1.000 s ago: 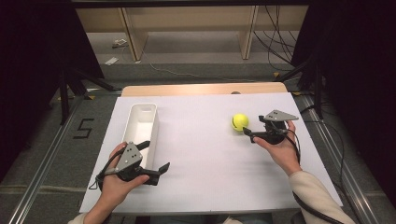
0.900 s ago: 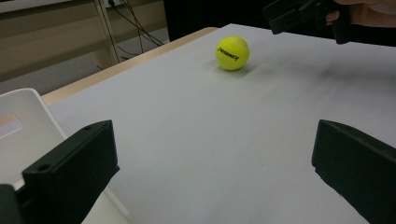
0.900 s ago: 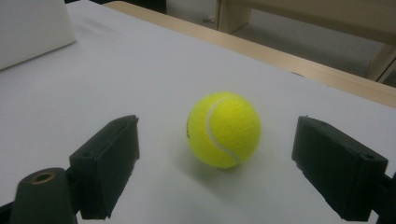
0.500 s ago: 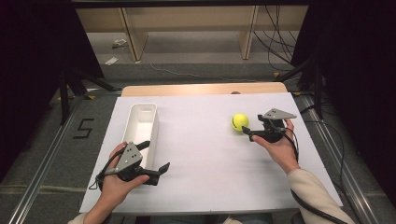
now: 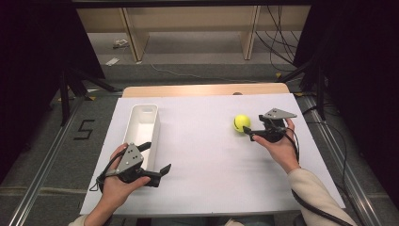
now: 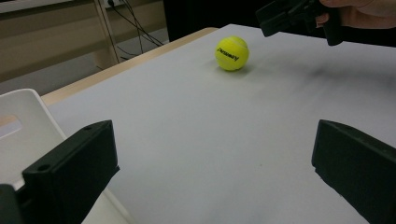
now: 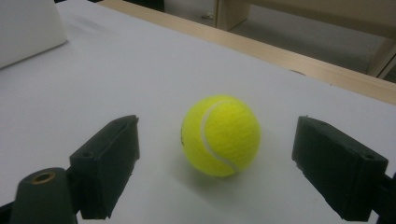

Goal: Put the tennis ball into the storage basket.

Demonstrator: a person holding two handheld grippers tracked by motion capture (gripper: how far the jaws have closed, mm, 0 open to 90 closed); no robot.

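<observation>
Fingers of right gripper are spread, ball just ahead between them; should be advanced, centred, then closed. Left gripper fingers held apart.

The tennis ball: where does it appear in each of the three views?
High view: tennis ball right of centre, before the right tongs.
Left gripper view: upper centre.
Right gripper view: centre, between open jaws.
Shared landmark: white bin.

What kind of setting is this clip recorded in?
Likely a lab data-collection station: a white-covered table flanked by dark curtains, loose cables on the floor, and a taped number 5 marking it.
</observation>
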